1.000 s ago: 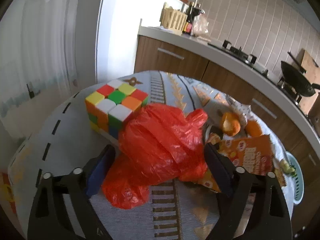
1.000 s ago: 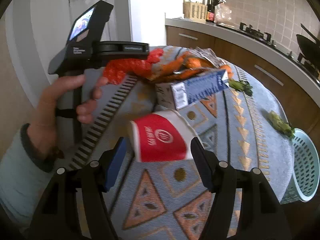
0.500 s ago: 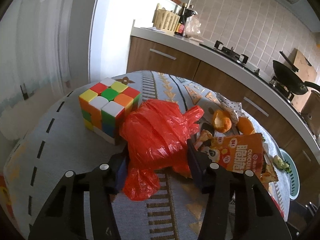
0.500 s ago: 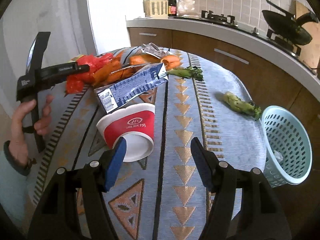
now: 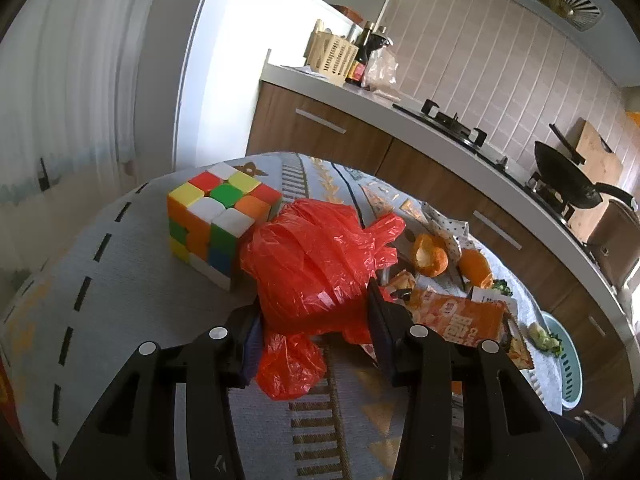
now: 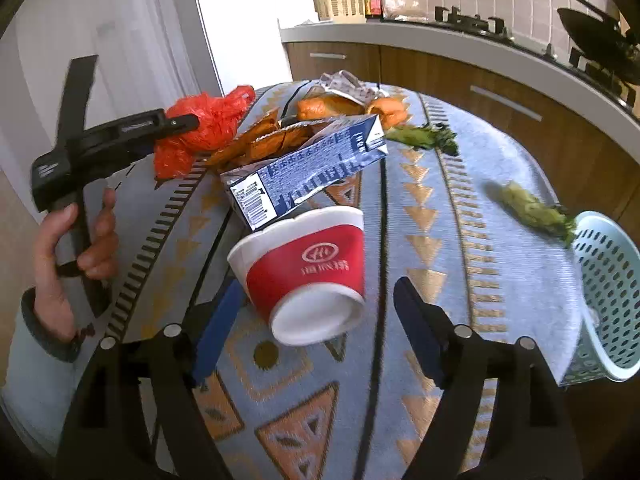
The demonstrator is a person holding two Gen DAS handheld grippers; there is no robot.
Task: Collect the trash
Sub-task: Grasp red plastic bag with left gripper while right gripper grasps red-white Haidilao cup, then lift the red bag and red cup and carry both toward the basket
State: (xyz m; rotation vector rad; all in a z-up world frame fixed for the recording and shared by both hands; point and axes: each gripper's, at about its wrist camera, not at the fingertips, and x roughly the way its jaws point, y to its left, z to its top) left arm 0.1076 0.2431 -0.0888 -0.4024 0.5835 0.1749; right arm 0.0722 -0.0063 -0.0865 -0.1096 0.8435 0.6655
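The left tool (image 5: 314, 330) pinches the crumpled red bag (image 5: 316, 264) on the worktop (image 5: 112, 280) to lift it for the basket (image 6: 608, 300), while the right tool (image 6: 316, 320), spread, flanks the tipped cup (image 6: 308, 272)

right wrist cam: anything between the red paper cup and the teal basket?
Right wrist view: only bare patterned tablecloth between the lying red paper cup and teal perforated plastic basket. A green vegetable scrap lies farther back.
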